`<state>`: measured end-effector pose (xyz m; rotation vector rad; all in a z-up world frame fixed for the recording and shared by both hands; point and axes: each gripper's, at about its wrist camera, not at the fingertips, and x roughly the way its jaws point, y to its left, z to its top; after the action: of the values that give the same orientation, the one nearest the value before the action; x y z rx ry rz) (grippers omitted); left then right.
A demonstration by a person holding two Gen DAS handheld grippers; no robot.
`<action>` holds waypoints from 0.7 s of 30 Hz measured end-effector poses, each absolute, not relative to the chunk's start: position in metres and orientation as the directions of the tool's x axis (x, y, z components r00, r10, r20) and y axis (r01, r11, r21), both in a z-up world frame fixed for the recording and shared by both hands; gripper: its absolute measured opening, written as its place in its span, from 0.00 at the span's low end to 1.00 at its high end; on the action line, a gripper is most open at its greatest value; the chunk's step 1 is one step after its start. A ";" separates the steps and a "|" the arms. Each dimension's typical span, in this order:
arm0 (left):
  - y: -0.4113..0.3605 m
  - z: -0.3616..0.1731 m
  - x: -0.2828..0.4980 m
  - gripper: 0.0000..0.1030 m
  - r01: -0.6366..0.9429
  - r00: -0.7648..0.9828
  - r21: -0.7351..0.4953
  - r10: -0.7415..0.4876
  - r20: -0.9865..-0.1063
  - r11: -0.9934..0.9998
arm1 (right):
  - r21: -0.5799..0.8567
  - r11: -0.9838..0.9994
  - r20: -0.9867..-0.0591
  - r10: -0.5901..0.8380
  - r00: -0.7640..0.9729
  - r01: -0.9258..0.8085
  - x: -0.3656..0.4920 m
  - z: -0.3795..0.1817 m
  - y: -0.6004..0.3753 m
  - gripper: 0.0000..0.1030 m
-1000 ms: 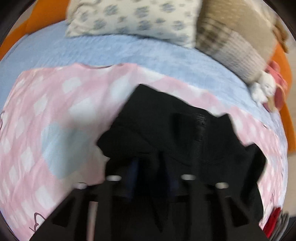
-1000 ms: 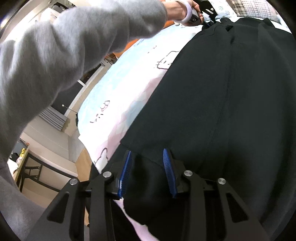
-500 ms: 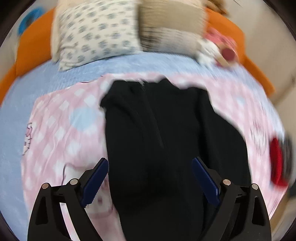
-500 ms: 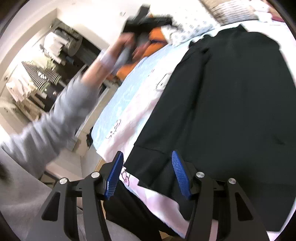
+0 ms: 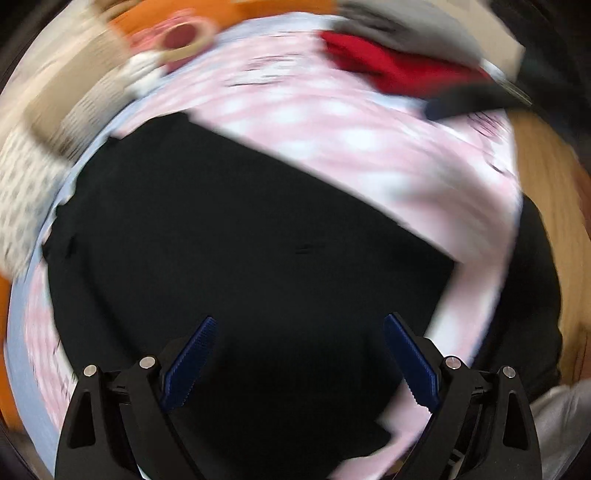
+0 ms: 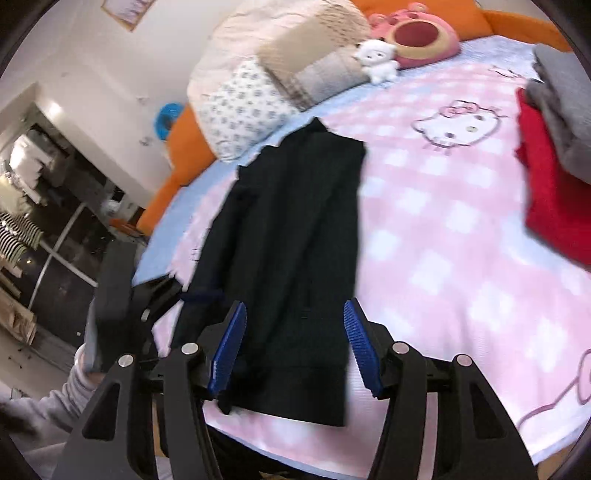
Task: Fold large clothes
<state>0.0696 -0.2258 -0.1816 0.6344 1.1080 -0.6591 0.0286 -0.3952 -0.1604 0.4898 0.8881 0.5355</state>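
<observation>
White walls (image 6: 110,55) meet an orange bed frame (image 6: 173,181) beside dark glass doors (image 6: 70,254).

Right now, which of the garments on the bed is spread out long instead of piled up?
The black garment, stretched flat down the pink checked blanket. The red one and grey one sit heaped together at the bed's right edge.

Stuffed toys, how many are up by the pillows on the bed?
2: a small white plush leaning against the beige pillow, and a big pink bear-face cushion right behind it. Others may be hidden.
</observation>
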 end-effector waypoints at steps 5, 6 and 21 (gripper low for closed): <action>-0.269 -0.195 0.054 0.90 0.802 0.283 0.148 -0.150 -0.947 0.579 | 0.626 0.752 -0.565 0.621 0.544 -0.208 0.020 -0.163 -0.417 0.59; -0.275 -0.200 0.055 0.90 0.809 0.277 0.156 -0.135 -0.951 0.566 | 0.636 0.742 -0.553 0.631 0.544 -0.213 0.018 -0.163 -0.418 0.59; -0.304 -0.231 0.060 0.91 0.856 0.132 0.059 -0.106 -0.986 0.514 | 0.641 0.739 -0.518 0.617 0.592 -0.209 0.017 -0.161 -0.434 0.62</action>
<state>0.0596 -0.3038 -0.2314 0.7632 1.2459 -0.8062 0.0169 -0.4336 -0.1606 0.5641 0.8019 0.5112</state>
